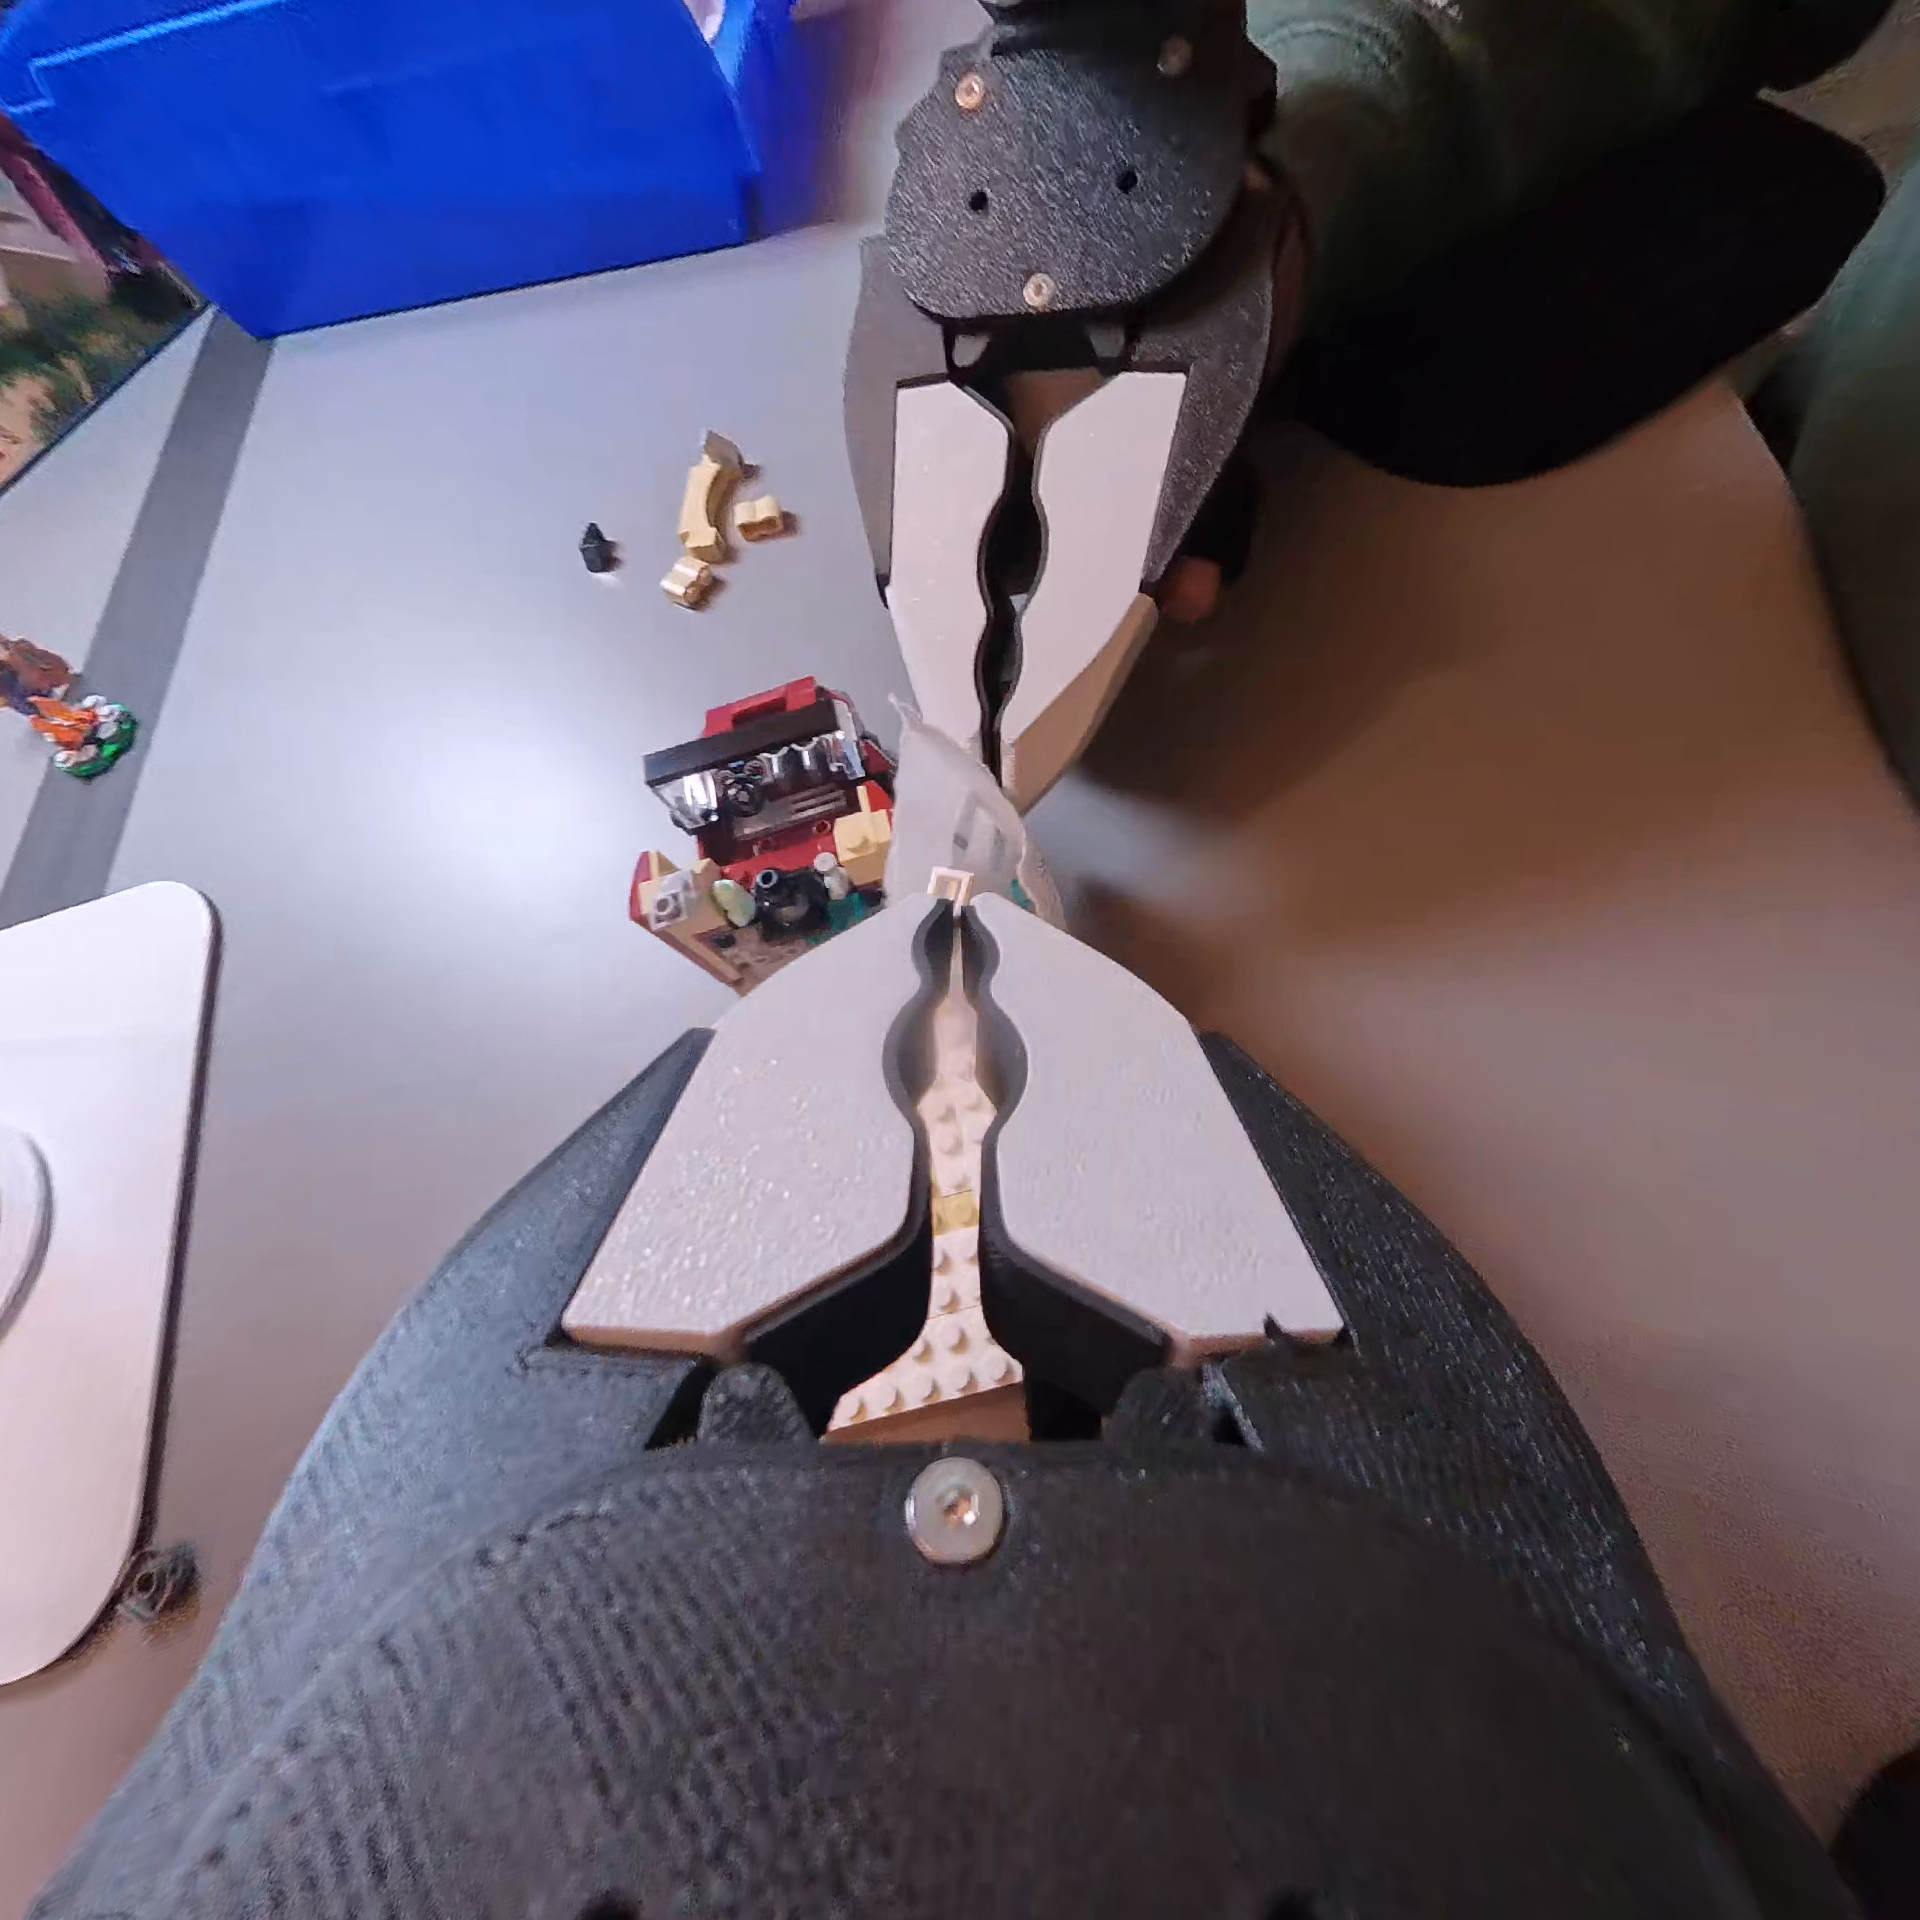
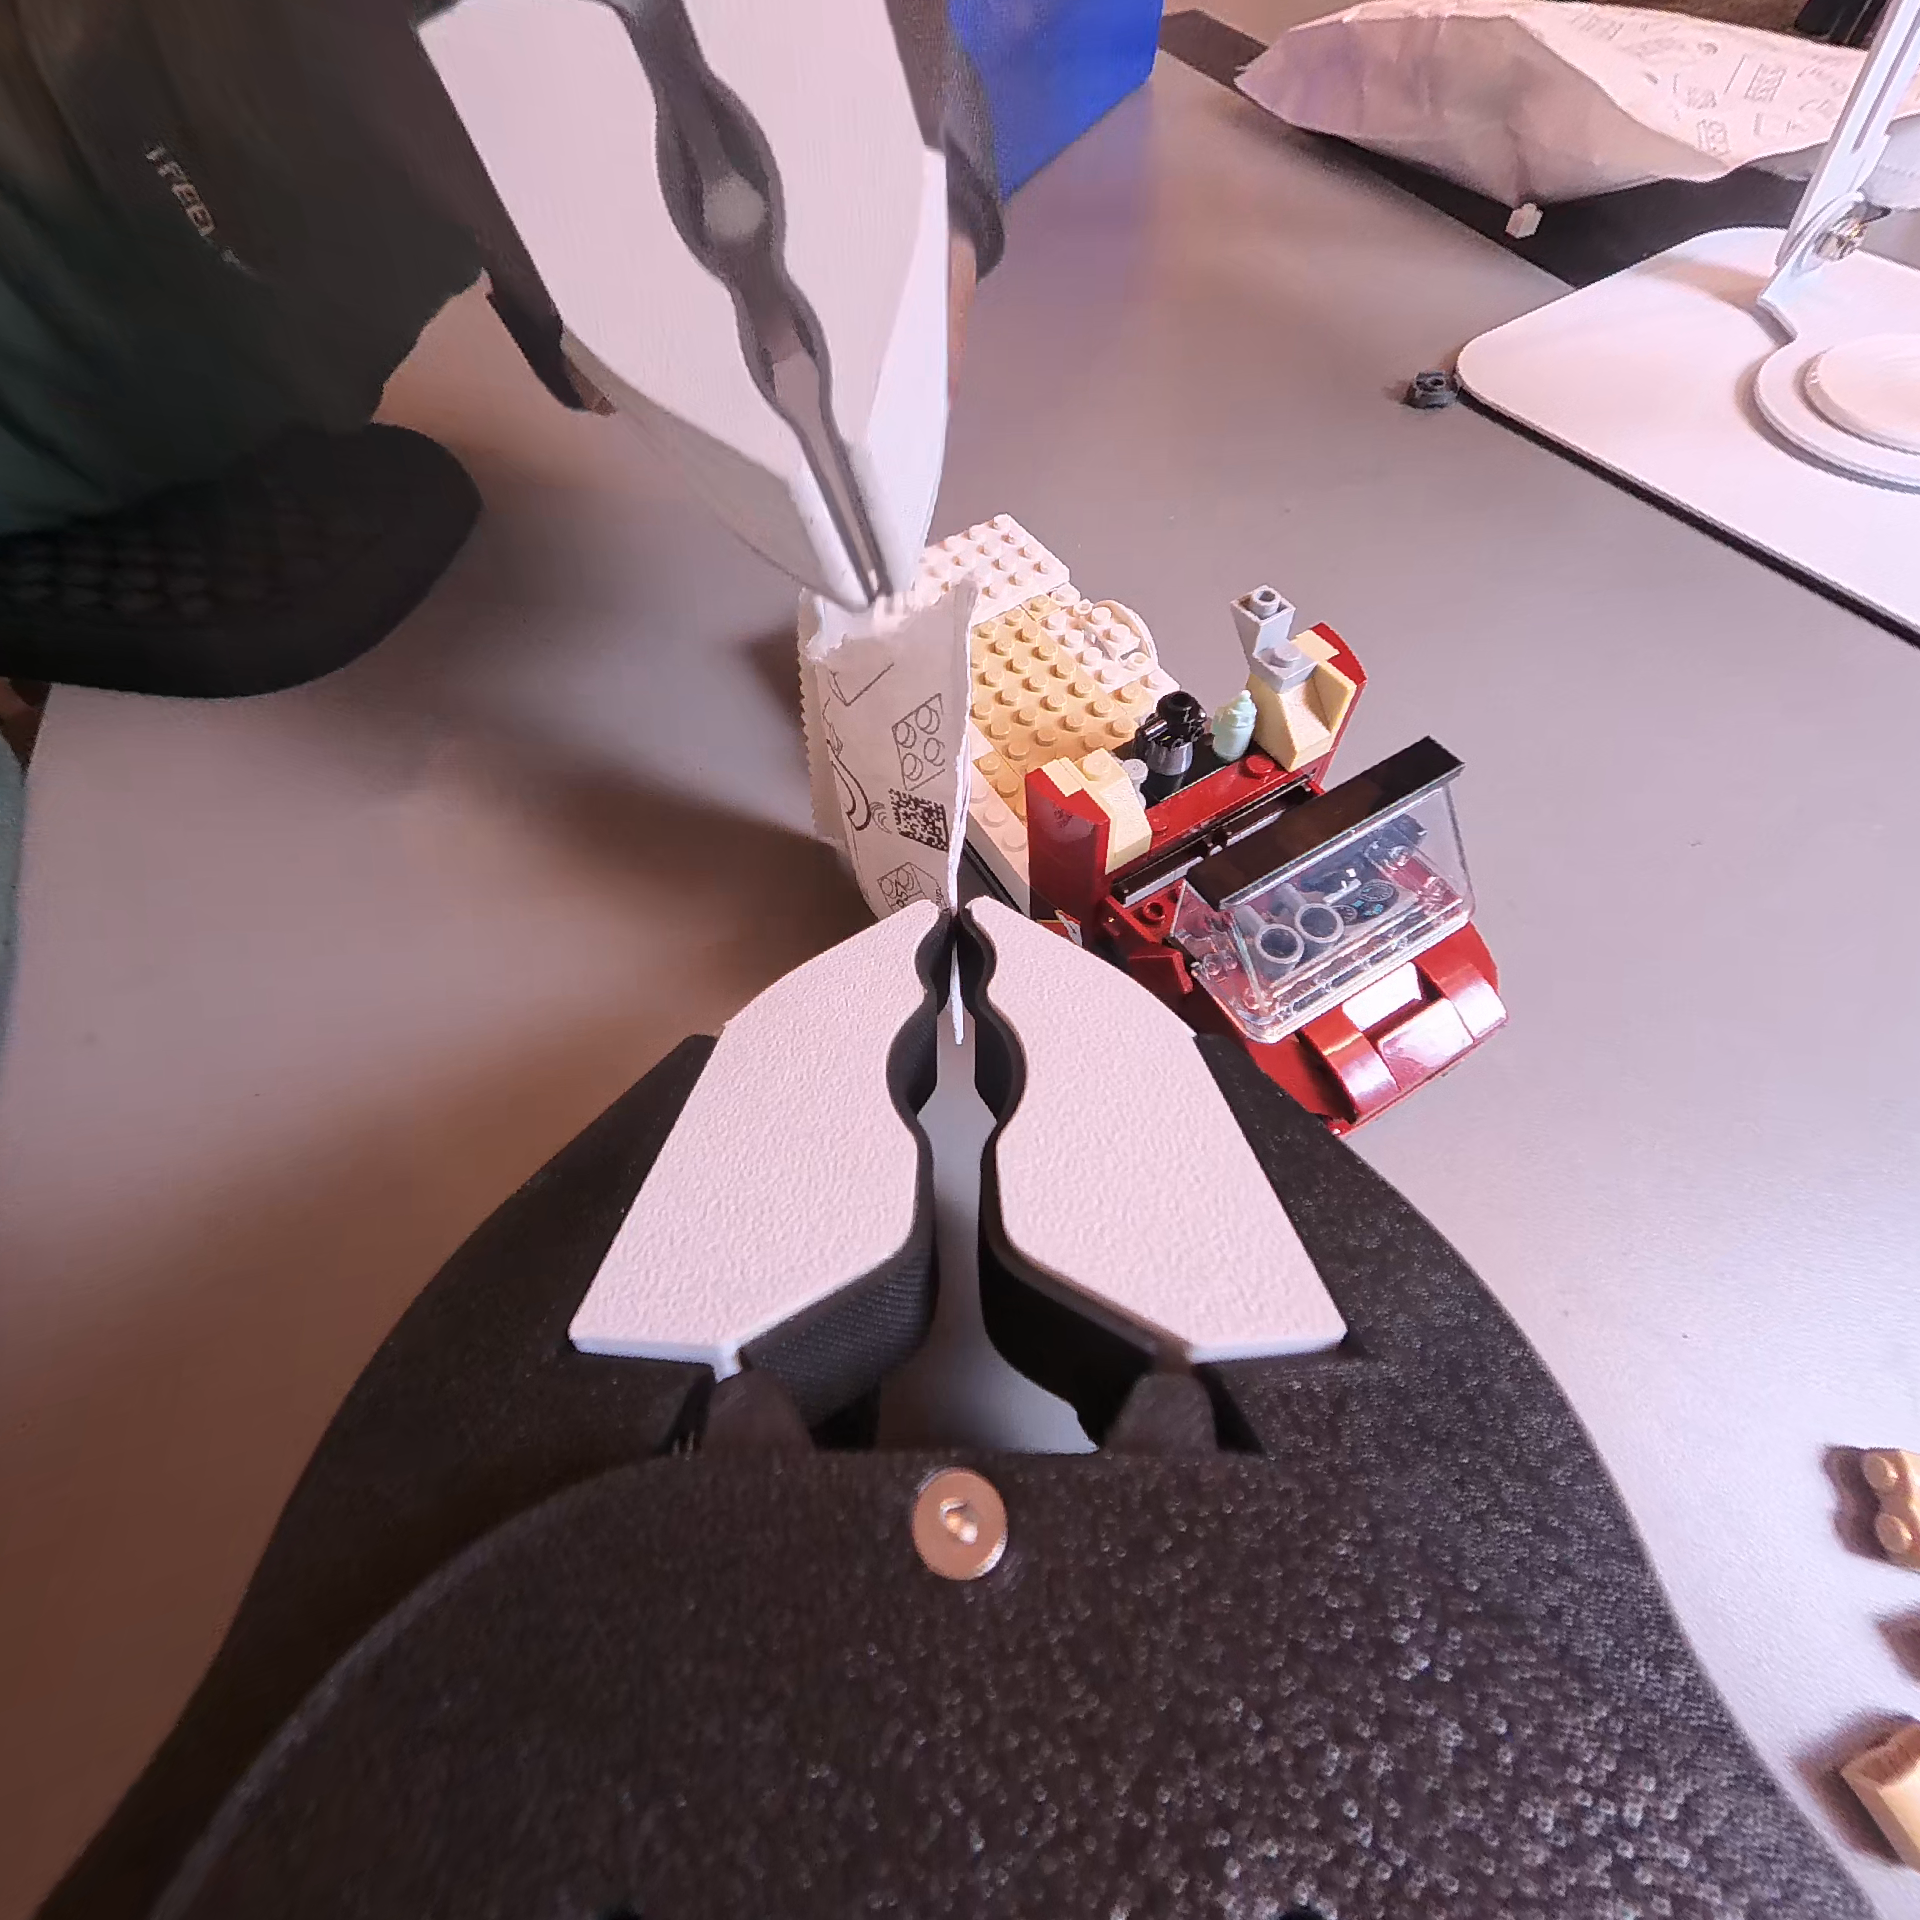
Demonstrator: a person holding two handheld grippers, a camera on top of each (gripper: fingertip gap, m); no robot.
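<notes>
Right wrist view: my right hand-held gripper [image 2: 958, 928] pinches the paper bag's [image 2: 883, 769] near edge, my left hand-held gripper [image 2: 873, 601] pinches its top rim, beside the brick car [image 2: 1247, 852].

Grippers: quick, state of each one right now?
Left gripper: closed, pinching the top edge of the white printed paper bag.
Right gripper: closed, pinching the same bag's side edge.
</notes>
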